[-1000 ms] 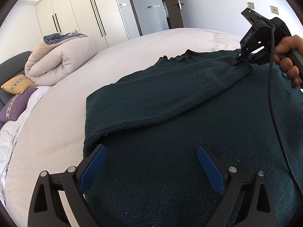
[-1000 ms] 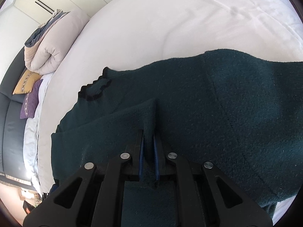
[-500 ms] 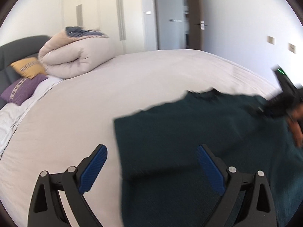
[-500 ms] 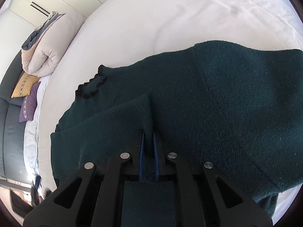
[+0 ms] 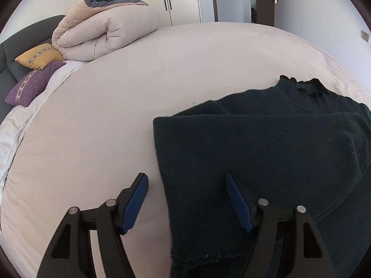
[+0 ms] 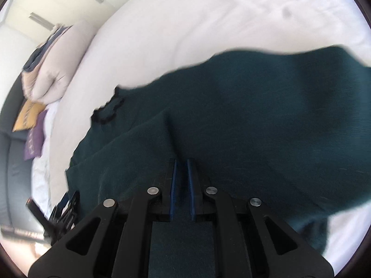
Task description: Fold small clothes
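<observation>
A dark green knitted sweater [image 5: 266, 153] lies on a large bed [image 5: 162, 74] covered with a pale sheet. It sits toward the near right part of the bed, with its frilled collar [image 5: 301, 85] pointing to the far side and one fold of fabric already laid across the body.

The left tongs [image 5: 186, 199] are spread wide and hold nothing. One blue pad is over bare sheet, the other over the sweater, so the sweater's straight left edge runs between them.

The right tongs [image 6: 182, 185] are pressed together, pinching a ridge of the sweater's fabric. This view is blurred, so how much cloth they hold cannot be told.

Risks, as a judgement: the knit looks thick and soft, so a pull from the pinched ridge alone could drag the whole garment across the sheet, or undo the fold already laid. If the pinch holds only a thin layer, it could slip free. If the left tongs close where they are, they might gather sheet along with the sweater edge.

Room to move: the bed to the left of the sweater and beyond its collar is bare sheet. A rolled duvet [image 5: 104, 32] and two cushions [image 5: 39, 69] sit at the far left corner by the headboard, well apart from the sweater. The bed's near right edge lies close to the sweater's right side.
</observation>
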`<state>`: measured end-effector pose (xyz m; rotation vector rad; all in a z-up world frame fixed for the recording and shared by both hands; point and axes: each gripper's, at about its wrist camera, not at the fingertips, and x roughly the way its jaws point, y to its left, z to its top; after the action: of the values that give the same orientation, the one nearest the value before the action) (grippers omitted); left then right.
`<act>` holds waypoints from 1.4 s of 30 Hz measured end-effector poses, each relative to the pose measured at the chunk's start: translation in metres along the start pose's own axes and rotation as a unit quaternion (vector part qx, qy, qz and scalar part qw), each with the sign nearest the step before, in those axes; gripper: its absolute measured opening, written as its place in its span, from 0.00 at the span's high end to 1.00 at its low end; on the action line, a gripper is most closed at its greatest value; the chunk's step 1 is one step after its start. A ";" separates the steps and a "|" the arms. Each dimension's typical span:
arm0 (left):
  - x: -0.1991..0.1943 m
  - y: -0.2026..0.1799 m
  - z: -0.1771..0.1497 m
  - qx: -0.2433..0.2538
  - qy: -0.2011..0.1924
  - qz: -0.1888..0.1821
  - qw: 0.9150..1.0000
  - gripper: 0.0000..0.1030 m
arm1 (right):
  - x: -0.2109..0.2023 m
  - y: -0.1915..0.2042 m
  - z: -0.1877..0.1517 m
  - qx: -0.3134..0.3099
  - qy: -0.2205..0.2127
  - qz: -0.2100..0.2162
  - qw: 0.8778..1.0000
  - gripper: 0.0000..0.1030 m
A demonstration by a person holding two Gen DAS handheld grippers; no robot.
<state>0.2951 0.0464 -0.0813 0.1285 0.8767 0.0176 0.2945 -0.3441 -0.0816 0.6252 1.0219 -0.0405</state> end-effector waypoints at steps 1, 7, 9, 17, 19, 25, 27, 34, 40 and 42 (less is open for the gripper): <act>-0.002 0.000 0.000 -0.001 -0.002 0.002 1.000 0.30 | -0.005 0.006 0.000 -0.008 -0.012 0.012 1.000 0.91; -0.009 -0.020 -0.007 0.044 -0.034 0.049 0.997 0.29 | 0.007 0.056 -0.007 -0.087 -0.014 0.137 0.987 0.91; -0.003 -0.014 -0.007 0.032 -0.024 0.041 0.998 0.24 | 0.037 0.050 -0.011 -0.080 0.024 0.127 0.988 0.91; -0.020 0.028 -0.016 -0.086 -0.017 -0.053 0.995 0.15 | -0.034 -0.017 -0.030 -0.042 -0.088 0.114 0.989 0.91; -0.036 0.023 -0.023 -0.103 -0.031 -0.091 0.990 0.09 | -0.072 -0.029 -0.035 -0.067 -0.139 0.097 0.983 0.88; -0.082 -0.013 -0.031 -0.104 -0.057 -0.166 0.979 0.00 | -0.168 -0.108 -0.057 -0.015 -0.236 0.125 0.964 0.01; -0.090 -0.030 -0.036 -0.093 -0.046 -0.181 0.978 0.00 | -0.183 -0.140 -0.061 0.024 -0.232 0.145 0.961 0.01; -0.104 -0.071 -0.070 -0.090 0.005 -0.221 0.971 0.00 | -0.207 -0.298 -0.087 0.282 -0.246 0.133 0.918 0.09; -0.105 -0.079 -0.077 -0.103 0.018 -0.224 0.969 0.00 | -0.209 -0.354 -0.083 0.343 -0.250 0.123 0.897 0.35; -0.105 -0.082 -0.075 -0.109 0.020 -0.227 0.968 0.00 | -0.207 -0.356 -0.074 0.343 -0.253 0.115 0.897 0.35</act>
<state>0.1676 -0.0340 -0.0581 -0.2814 0.9228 -0.3114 0.0132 -0.6534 -0.1082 1.2983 0.3962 -0.3508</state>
